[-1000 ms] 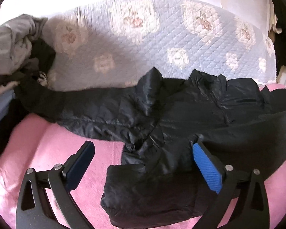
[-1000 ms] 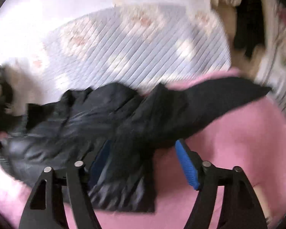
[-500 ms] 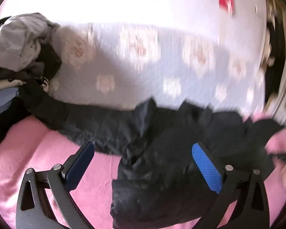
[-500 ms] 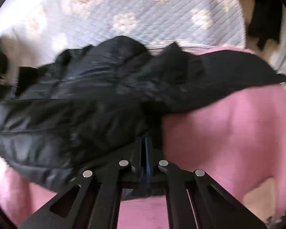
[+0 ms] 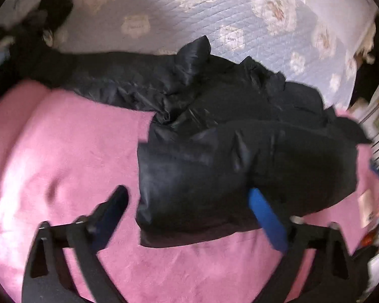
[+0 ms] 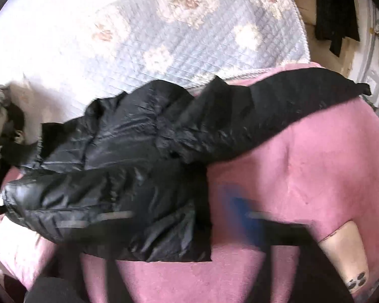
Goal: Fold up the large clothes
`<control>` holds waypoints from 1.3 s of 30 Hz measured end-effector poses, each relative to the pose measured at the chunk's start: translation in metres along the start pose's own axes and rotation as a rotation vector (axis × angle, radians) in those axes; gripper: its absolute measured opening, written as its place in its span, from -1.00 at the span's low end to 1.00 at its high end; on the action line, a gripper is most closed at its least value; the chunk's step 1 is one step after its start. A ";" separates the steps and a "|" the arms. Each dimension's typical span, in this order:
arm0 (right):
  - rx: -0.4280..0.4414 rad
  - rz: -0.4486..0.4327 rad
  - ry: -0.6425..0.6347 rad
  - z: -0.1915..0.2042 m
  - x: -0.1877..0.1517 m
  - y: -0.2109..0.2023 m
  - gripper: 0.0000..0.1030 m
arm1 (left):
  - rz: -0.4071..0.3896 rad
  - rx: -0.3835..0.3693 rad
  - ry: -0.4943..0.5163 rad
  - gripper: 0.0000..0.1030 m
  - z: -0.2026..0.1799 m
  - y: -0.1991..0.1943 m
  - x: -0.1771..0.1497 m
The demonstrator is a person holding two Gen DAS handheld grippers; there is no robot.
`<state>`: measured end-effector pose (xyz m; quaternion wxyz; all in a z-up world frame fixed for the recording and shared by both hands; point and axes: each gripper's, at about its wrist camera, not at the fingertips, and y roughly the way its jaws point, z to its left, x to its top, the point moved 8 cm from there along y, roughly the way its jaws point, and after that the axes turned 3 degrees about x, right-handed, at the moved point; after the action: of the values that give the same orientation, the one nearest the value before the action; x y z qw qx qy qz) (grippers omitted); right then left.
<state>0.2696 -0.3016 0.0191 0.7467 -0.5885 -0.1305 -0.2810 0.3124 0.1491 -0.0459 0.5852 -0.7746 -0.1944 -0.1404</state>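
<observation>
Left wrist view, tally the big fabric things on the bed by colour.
Black: 1, the shiny black puffer jacket
Pink: 1, the fuzzy pink blanket
Pale blue: 1, the quilted floral bedspread
Total: 3

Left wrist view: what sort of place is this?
Probably a bedroom: a shiny black puffer jacket lies on a fuzzy pink blanket beside a pale blue floral quilted bedspread, with a pile of clothes nearby.
</observation>
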 end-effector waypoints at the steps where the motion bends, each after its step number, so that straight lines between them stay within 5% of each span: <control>1: 0.032 0.031 -0.016 0.006 -0.004 0.006 0.94 | 0.006 -0.065 -0.027 0.26 -0.002 0.001 0.002; 3: 0.108 0.106 -0.065 0.017 -0.011 0.024 0.94 | -0.017 -0.128 -0.040 -0.19 -0.010 0.002 0.005; 4: 0.155 0.178 -0.102 0.024 -0.019 0.040 0.93 | -0.040 -0.115 -0.016 -0.59 -0.012 0.001 0.010; 5: 0.179 0.225 -0.116 0.026 -0.024 0.052 0.75 | -0.064 -0.096 0.020 -0.70 -0.015 0.002 0.014; 6: 0.179 0.241 -0.117 0.026 -0.026 0.060 0.50 | -0.087 -0.075 0.053 -0.72 -0.020 0.002 0.018; 7: 0.155 0.247 -0.088 0.021 -0.024 0.069 -0.30 | -0.109 -0.060 0.077 -0.80 -0.024 0.003 0.022; 8: 0.158 0.227 -0.056 0.017 -0.020 0.071 -0.78 | -0.126 -0.044 0.091 -0.83 -0.027 0.004 0.027; 10: 0.169 0.140 -0.004 0.013 -0.005 0.067 -0.87 | -0.150 -0.004 0.097 -0.83 -0.026 0.009 0.036; 12: 0.085 0.070 -0.046 0.013 0.005 0.062 -0.89 | -0.166 0.028 0.111 -0.83 -0.024 0.015 0.042; 15: -0.050 0.066 -0.133 0.018 0.002 0.070 -0.90 | -0.150 0.093 0.135 -0.77 -0.022 0.035 0.048; 17: -0.103 0.080 -0.164 0.019 -0.002 0.077 -0.90 | -0.147 0.135 0.149 -0.53 -0.023 0.047 0.050; 20: -0.284 0.024 -0.210 0.012 0.004 0.070 -0.89 | -0.236 0.172 0.146 0.26 -0.023 0.033 0.057; 22: -0.361 -0.067 -0.221 0.013 0.016 0.052 -0.87 | -0.358 0.120 0.128 0.51 -0.031 0.000 0.066; 24: -0.298 -0.195 -0.221 0.030 0.030 0.025 -0.68 | -0.447 0.059 0.129 0.68 -0.044 -0.033 0.069; 25: -0.252 -0.225 -0.210 0.038 0.033 0.016 -0.35 | -0.460 0.035 0.140 0.70 -0.054 -0.043 0.068; 26: -0.204 -0.240 -0.197 0.046 0.033 0.010 0.22 | -0.455 0.012 0.160 0.70 -0.065 -0.050 0.065; 27: -0.147 -0.253 -0.181 0.055 0.032 0.005 0.43 | -0.436 -0.014 0.184 0.70 -0.079 -0.053 0.060; 30: 0.049 -0.172 -0.169 0.098 0.012 0.009 0.51 | -0.316 -0.105 0.226 0.70 -0.117 -0.035 0.038; 33: 0.109 -0.050 -0.233 0.127 -0.014 0.034 0.61 | -0.163 -0.225 0.198 0.70 -0.143 0.002 0.020; 35: 0.158 0.053 -0.314 0.145 -0.040 0.068 0.71 | -0.121 -0.123 0.234 0.70 -0.147 0.033 0.012; 37: 0.047 0.075 -0.339 0.141 -0.048 0.088 0.71 | -0.111 0.027 0.292 0.70 -0.144 0.065 0.009; 39: 0.014 0.065 -0.292 0.130 -0.045 0.098 0.71 | -0.094 0.102 0.320 0.70 -0.136 0.088 0.006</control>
<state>0.3071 -0.1508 -0.0482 0.7324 -0.6221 -0.2205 -0.1670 0.3601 -0.0014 -0.0805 0.6401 -0.7017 -0.1419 -0.2790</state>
